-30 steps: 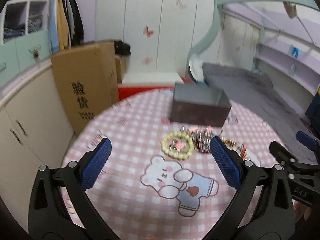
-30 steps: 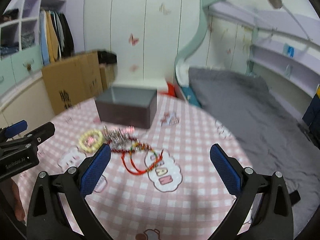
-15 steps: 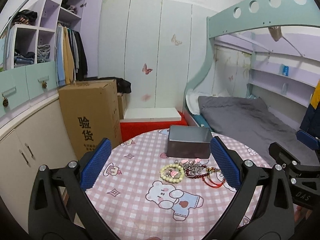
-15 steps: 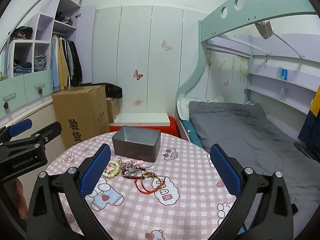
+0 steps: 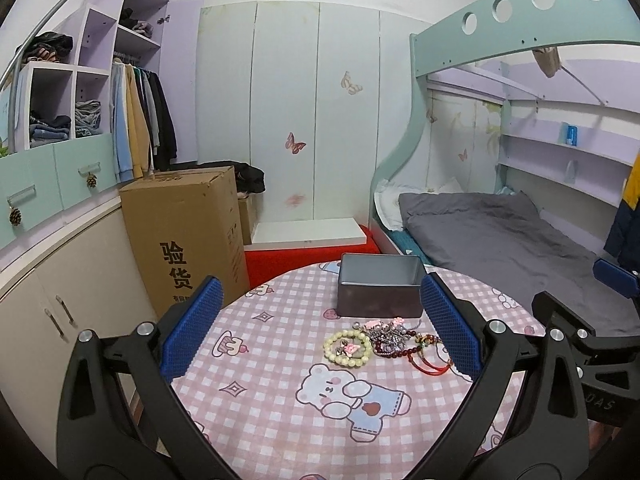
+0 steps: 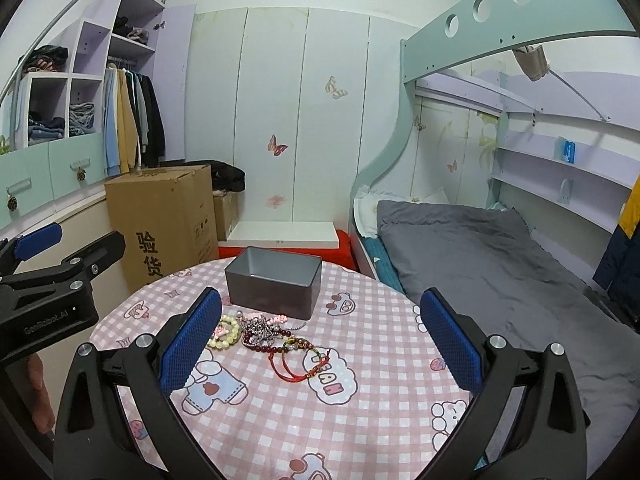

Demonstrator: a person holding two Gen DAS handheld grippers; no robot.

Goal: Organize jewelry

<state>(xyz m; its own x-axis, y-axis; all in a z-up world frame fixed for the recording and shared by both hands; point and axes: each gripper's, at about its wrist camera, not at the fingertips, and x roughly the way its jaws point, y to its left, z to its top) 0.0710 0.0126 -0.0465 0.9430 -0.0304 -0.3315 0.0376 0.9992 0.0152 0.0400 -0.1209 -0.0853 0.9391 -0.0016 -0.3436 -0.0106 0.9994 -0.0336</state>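
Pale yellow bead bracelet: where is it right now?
In both wrist views the pale yellow bead bracelet lies flat on the pink checked tablecloth, left end of the jewelry pile, just before the grey metal box.

box [image 5: 380, 294] at table's [image 5: 280, 420] far side, jewelry pile [image 5: 384, 338] just before it

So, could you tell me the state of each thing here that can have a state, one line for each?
left tongs: open, holding nothing, above the table.
right tongs: open, holding nothing.
grey box: no lid on it, upright; inside looks empty as far as can be seen.
pale bead bracelet: lying flat on the tablecloth, outside the box.
dark red bead strand: tangled with the silver pieces.
red cord bracelet: loose on the cloth.
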